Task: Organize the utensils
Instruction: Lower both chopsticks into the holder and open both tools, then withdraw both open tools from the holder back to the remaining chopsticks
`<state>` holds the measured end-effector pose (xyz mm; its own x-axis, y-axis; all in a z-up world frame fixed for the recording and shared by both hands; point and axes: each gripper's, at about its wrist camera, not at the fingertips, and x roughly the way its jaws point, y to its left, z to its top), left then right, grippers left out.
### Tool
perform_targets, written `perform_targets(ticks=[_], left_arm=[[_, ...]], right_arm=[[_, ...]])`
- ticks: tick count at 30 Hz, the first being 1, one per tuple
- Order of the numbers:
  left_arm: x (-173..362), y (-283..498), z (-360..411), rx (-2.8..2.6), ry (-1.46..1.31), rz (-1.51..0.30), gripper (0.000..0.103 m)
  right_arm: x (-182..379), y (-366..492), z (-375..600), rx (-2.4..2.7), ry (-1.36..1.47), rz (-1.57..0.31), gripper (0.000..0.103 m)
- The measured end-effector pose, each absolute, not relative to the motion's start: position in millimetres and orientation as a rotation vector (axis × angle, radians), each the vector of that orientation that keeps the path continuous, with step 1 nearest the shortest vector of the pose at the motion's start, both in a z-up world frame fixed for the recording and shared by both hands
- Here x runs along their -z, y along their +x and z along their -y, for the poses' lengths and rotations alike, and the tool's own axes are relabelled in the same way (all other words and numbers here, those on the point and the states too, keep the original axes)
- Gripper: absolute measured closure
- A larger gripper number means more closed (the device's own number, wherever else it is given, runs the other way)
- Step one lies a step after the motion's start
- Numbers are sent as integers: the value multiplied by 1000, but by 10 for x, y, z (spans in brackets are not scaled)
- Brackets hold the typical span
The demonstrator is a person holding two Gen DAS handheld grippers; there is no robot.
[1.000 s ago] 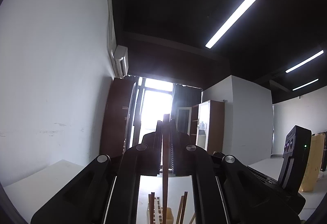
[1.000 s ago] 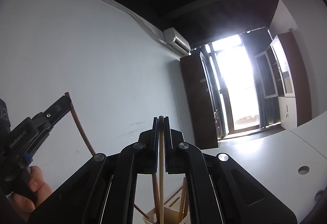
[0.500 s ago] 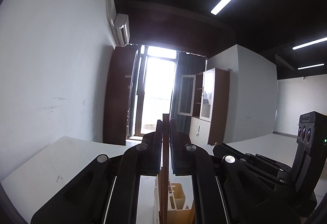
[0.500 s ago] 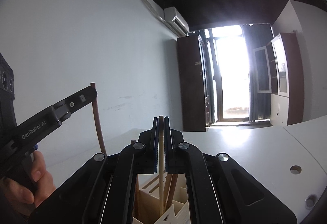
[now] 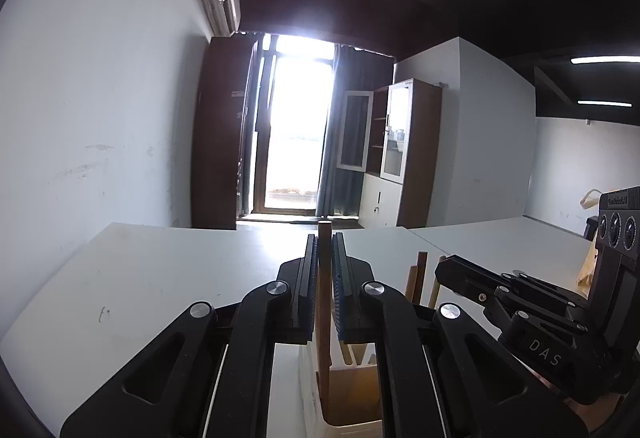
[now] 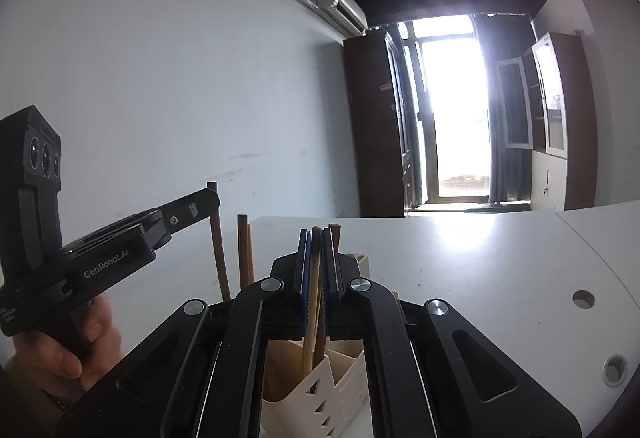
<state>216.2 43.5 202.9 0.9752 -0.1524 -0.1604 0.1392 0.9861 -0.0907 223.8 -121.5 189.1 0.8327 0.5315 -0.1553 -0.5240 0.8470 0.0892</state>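
A white table [image 6: 480, 278] spreads ahead of the right gripper [image 6: 316, 238]; a cream utensil holder [image 6: 320, 390] stands on it, just below the fingertips.

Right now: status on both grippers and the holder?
Left gripper shut on dark stick. Right gripper shut on pale stick. Both sticks reach into holder. Nothing blocking.

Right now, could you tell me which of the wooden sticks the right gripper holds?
The pale stick between the right gripper fingers; the others are dark brown.

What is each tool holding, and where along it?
The left tool grips a dark wooden chopstick just below its top end. The right tool grips a pale chopstick near its top.
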Motion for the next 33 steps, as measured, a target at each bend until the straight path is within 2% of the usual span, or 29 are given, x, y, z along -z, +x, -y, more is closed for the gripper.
perform_targets(ticks=[3,4,6,7,17,21,24,33], left_arm=[[-2017,2203,-434,148,-75,-189,96],[-2014,2201,-437,153,-76,-193,92],[-2037,2148,-474,147,-93,-163,86],[-2049,2121,-489,148,-102,-157,86],[-2001,2034,-458,129,-79,-210,84],[-1924,1892,-448,93,-48,-248,82],[-1867,1753,-478,69,-32,-271,74],[-1634,1498,-556,41,-78,-358,67]], right_arm=[[-1869,2239,1203,-562,45,-194,97],[-1866,2240,1191,-563,37,-202,96],[-1867,2210,1205,-554,34,-204,87],[-1869,2193,1219,-552,36,-201,83],[-1834,2141,1283,-526,36,-231,82],[-1812,2093,1337,-508,34,-245,75],[-1738,2042,1392,-497,28,-273,72],[-1506,1881,1422,-478,7,-360,60]])
